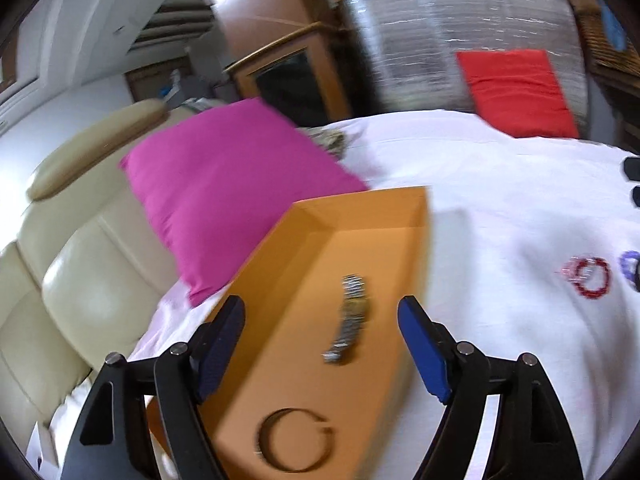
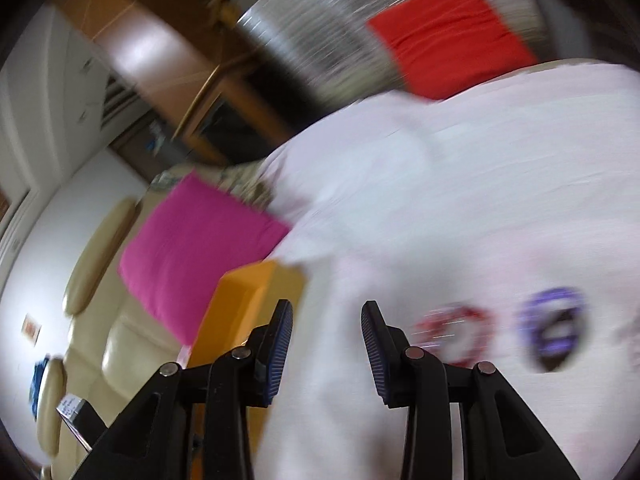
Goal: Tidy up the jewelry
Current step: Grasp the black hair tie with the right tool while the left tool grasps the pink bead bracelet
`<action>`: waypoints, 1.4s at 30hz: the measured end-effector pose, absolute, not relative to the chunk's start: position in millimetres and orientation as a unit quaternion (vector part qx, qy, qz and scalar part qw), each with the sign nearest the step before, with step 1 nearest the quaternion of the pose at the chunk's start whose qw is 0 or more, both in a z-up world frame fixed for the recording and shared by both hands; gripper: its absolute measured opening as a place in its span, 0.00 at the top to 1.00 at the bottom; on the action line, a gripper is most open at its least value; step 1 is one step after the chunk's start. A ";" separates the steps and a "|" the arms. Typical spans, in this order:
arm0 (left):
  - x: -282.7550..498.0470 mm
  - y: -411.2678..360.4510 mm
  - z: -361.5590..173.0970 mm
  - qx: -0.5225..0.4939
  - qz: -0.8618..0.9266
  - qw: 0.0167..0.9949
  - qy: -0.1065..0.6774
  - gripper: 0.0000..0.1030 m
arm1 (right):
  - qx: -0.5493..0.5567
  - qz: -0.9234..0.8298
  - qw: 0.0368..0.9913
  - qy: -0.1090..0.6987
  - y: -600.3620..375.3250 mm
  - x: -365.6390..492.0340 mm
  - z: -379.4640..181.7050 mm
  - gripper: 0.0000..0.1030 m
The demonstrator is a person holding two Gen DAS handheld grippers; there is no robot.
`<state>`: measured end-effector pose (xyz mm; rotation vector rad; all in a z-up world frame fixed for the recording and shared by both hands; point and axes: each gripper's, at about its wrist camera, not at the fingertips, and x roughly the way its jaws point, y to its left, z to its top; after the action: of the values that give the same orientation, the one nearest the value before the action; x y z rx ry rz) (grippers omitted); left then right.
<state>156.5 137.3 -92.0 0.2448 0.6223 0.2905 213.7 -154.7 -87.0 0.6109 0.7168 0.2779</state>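
Observation:
An orange tray (image 1: pixel 416 216) lies on a white cloth. Inside it are a metal watch (image 1: pixel 350 316) and a dark bangle (image 1: pixel 294 440). My left gripper (image 1: pixel 322 304) hovers open over the tray, with the watch lying free below and between its fingers. A red beaded bracelet (image 1: pixel 588 278) and a purple bracelet (image 1: pixel 628 266) rest on the cloth to the right. In the blurred right wrist view, my right gripper (image 2: pixel 327 312) is open and empty over the cloth, between the orange tray (image 2: pixel 240 304) and the red bracelet (image 2: pixel 460 332); the purple bracelet (image 2: pixel 554 328) lies further right.
A pink cushion (image 1: pixel 228 192) lies left of the tray on a cream leather sofa (image 1: pixel 72 280). A red cushion (image 1: pixel 516 92) sits at the far side against a silver-wrapped block (image 1: pixel 420 40). The white cloth (image 1: pixel 500 208) covers the surface under the tray.

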 end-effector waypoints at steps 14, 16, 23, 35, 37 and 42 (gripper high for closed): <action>196.4 -4.6 -127.4 0.144 -0.047 0.910 0.386 0.22 | 0.345 0.028 0.854 0.388 -295.5 170.6 -108.8 0.62; 206.6 -22.0 -136.0 0.160 -0.066 0.902 0.395 0.22 | 0.350 0.023 0.845 0.403 -301.6 175.0 -115.5 0.62; 235.1 -33.2 -145.8 0.137 -0.091 0.899 0.405 0.22 | 0.366 -0.018 0.838 0.405 -338.6 171.5 -123.0 0.62; 256.3 -30.9 -160.9 0.105 -0.148 0.882 0.434 0.45 | 0.344 0.043 0.819 0.457 -286.4 212.9 -149.6 0.60; 256.6 -27.4 -161.8 0.100 -0.151 0.882 0.436 0.46 | 0.335 0.041 0.813 0.474 -278.2 220.3 -158.6 0.60; 262.3 -12.6 -165.8 0.075 -0.152 0.877 0.450 0.60 | 0.333 0.040 0.802 0.494 -268.7 227.4 -175.1 0.60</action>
<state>262.3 -12.6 -165.8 0.1565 0.9381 -0.3162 227.4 -268.7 -175.1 0.7143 1.0580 0.0855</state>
